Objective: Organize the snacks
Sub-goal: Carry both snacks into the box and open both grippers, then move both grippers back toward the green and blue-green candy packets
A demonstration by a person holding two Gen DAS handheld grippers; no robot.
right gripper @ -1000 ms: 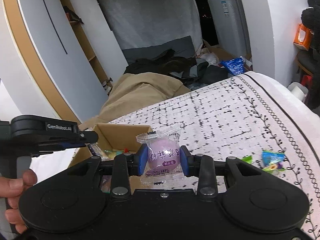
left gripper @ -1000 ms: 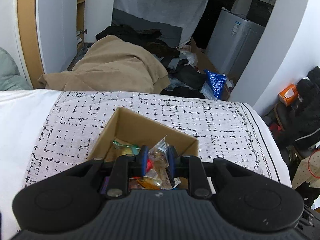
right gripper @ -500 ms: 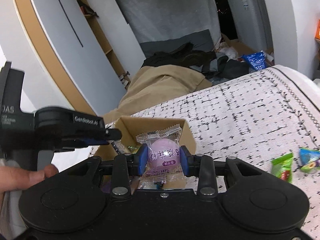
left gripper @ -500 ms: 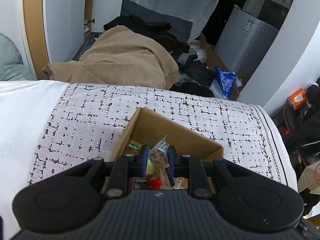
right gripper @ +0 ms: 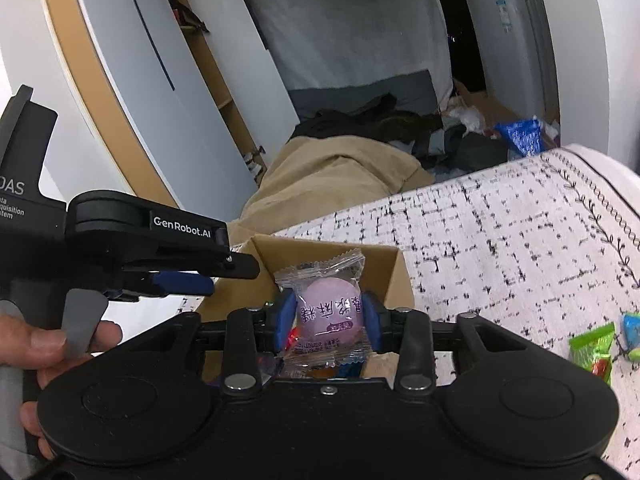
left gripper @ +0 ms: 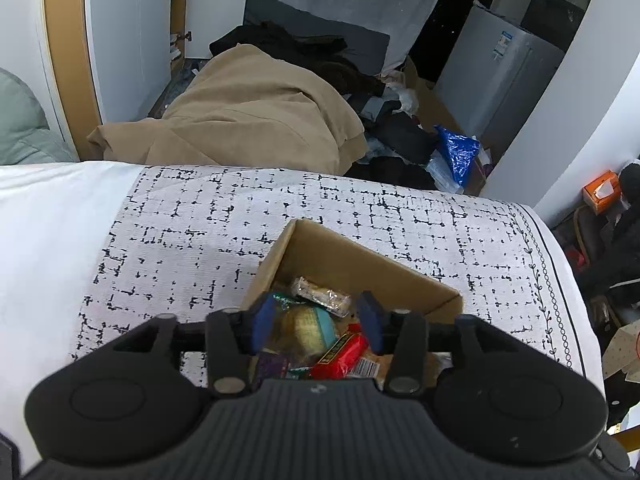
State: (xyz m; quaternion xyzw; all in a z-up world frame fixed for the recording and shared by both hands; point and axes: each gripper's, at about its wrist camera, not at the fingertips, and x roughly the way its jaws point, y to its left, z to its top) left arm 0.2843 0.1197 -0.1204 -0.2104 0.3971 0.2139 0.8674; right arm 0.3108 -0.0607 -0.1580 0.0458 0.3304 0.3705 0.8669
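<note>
Your right gripper (right gripper: 327, 320) is clamped on a purple sweet (right gripper: 328, 312) in a clear wrapper, blue pads pressing its two sides. The wrapper's crimped ends run up and down, so its long axis stands across the line of the pads.

The cardboard box (right gripper: 396, 276) sits directly ahead of and below that sweet. Its near wall is hidden behind the gripper body; the far wall and right corner show past the wrapper. From this view the sweet appears to hang over the box opening, though depth is hard to judge through the fisheye.

Your left gripper (left gripper: 316, 322) is spread apart and holds nothing. Through the gap you see the box (left gripper: 332, 256) contents: a pale round biscuit pack (left gripper: 306, 328), a clear-wrapped bar (left gripper: 322, 296), a red packet (left gripper: 340, 356). In the right view this tool (right gripper: 180, 276) pokes in from the left, its tip near the box's left corner.

Loose on the patterned cloth (right gripper: 500, 240), well right of the box: a green packet (right gripper: 592, 350) and a blue one (right gripper: 632, 326) just beside it. The right hand is the nearer one for those.

Judgement: the drop turns on the sweet being straight above the opening, so a plain release should land it inside. Watch the left tool's tip crowding that corner.
</note>
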